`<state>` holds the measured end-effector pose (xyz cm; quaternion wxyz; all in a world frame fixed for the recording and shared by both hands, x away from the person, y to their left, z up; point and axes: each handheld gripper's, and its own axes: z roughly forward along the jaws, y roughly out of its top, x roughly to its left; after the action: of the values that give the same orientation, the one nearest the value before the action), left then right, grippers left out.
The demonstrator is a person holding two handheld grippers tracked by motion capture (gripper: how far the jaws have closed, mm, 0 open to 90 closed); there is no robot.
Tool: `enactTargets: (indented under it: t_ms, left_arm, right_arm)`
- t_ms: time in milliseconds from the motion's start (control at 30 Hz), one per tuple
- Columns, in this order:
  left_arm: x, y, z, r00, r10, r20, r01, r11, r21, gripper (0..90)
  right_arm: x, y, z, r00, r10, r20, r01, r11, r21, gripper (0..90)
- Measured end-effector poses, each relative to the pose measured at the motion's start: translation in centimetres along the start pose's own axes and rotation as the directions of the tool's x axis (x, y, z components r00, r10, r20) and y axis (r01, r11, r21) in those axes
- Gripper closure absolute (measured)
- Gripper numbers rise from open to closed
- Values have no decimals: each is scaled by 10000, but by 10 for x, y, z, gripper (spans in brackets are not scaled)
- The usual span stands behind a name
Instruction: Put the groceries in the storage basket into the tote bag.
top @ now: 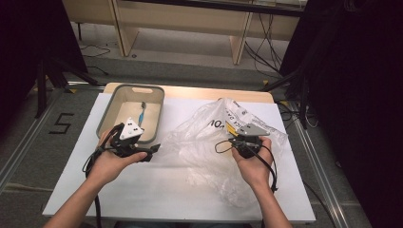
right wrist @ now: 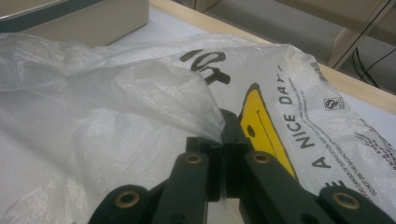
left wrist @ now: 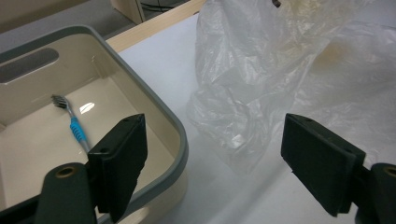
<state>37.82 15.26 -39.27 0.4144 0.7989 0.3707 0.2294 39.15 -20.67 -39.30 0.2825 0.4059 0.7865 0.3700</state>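
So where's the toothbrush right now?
The toothbrush lies on the floor of the beige bin at the table's far left in the high view, just beyond the open left gripper.

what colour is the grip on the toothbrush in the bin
Blue grip on the toothbrush, clearest in the left gripper view; it lies in the bin.

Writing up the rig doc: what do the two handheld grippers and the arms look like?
Both are black. The left gripper carries a white three-cornered plate, the right gripper a grey one. Each has flat rectangular jaw pads, linkage arms with brass-coloured pivots, and a trailing black cable. Forearms are bare, no sleeves or gloves.
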Motion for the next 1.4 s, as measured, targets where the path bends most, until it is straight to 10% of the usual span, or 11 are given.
enactTargets:
  t_ms: [467, 733, 1400]
  left_arm:
    - [30, 12, 0, 9949, -709, -720, 710, 9975, -19, 228]
    - [56, 20, 29, 9870, -1023, -1237, 1134, 9897, 871, 239]
    - [107, 31, 104, 9516, -1909, -2410, 2540, 9298, 2665, 315]
  right_arm:
    - [3, -3, 0, 9999, -81, -99, 81, 9999, 72, 900]
    - [4, -3, 0, 9999, -121, -117, 122, 9999, 114, 900]
    - [3, -3, -1, 9999, -83, -96, 84, 9999, 112, 900]
